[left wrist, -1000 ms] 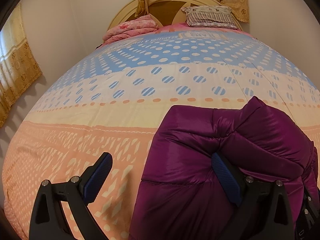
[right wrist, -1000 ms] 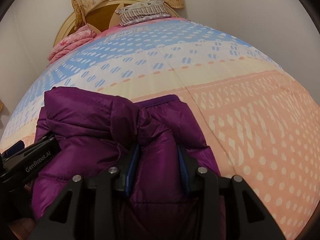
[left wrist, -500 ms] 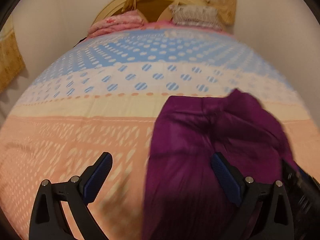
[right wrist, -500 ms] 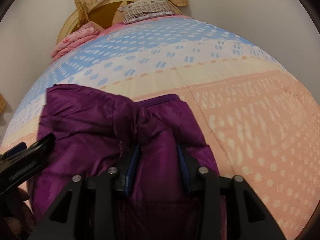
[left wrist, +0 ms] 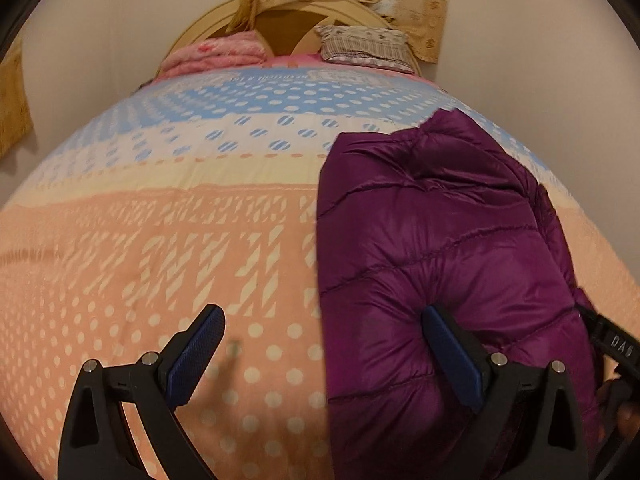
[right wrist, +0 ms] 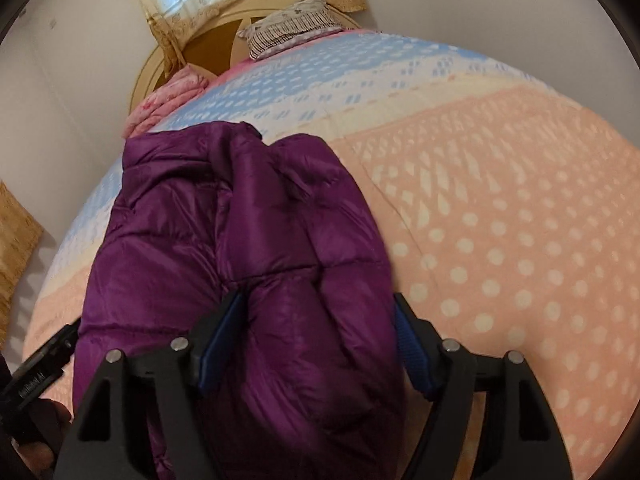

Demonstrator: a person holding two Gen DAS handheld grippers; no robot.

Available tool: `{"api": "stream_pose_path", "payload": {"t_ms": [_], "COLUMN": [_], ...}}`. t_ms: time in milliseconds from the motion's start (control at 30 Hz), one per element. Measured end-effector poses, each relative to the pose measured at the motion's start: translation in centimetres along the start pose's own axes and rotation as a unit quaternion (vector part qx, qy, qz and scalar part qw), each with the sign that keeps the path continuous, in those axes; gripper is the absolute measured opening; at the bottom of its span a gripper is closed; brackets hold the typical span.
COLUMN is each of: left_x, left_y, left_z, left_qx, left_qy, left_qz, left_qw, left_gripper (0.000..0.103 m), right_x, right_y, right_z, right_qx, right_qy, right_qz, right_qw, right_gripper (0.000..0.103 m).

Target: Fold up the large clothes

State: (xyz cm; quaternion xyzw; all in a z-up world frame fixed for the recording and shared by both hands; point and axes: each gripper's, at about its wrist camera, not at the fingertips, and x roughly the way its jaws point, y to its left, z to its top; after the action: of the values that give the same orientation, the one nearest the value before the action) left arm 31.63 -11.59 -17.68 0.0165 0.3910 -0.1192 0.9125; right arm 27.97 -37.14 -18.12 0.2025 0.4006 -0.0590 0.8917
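Purple jacket [right wrist: 248, 248] between parted right jaws

Left tool [left wrist: 320, 344] wide apart over bedspread [left wrist: 168, 248]; purple jacket [left wrist: 436, 248] at its right finger (folded, quilted).

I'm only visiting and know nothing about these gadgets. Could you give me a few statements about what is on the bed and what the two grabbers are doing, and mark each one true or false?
1. A purple puffer jacket lies on the bedspread. True.
2. The left gripper is clamped shut on the jacket. False: its fingers stand wide apart, one over the bedspread, the other at the jacket's edge.
3. The right gripper has its fingers on either side of a bulge of the jacket. True; they have just been opening.
4. A striped pillow lies by the headboard. True.
5. The jacket is green. False: it is purple.
6. The folded pink blanket lies on top of the jacket. False: it lies at the head of the bed.
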Motion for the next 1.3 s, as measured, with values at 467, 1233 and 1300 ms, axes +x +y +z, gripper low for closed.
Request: {"api": "stream_pose_path", "payload": {"t_ms": [467, 1233, 1300], "left_x": [-3.1, -3.2, -2.6], "left_y": [-4.5, 4.6, 4.1], "left_z": [0.4, 1.0, 1.2], "left_qx": [0.097, -0.083, -0.080], "left_qy": [-0.038, 0.006, 0.010], "left_qz": [0.002, -0.046, -0.040], "left_qw": [0.9946, 0.9955, 0.9959], "left_gripper": [0.007, 0.101, 0.101], "right_x": [-1.1, -1.8, -1.6], "right_y": [0.5, 3.2, 3.3], "right_z": [-0.5, -0.9, -0.8], "right_qx": [-0.003, -0.052, -0.054], "right_qy": [-0.005, -0.009, -0.006], "right_qz": [0.106, 0.062, 0.062], "right_qw": [0.994, 0.997, 0.997], "right_gripper": [0.024, 0.052, 0.053]}}
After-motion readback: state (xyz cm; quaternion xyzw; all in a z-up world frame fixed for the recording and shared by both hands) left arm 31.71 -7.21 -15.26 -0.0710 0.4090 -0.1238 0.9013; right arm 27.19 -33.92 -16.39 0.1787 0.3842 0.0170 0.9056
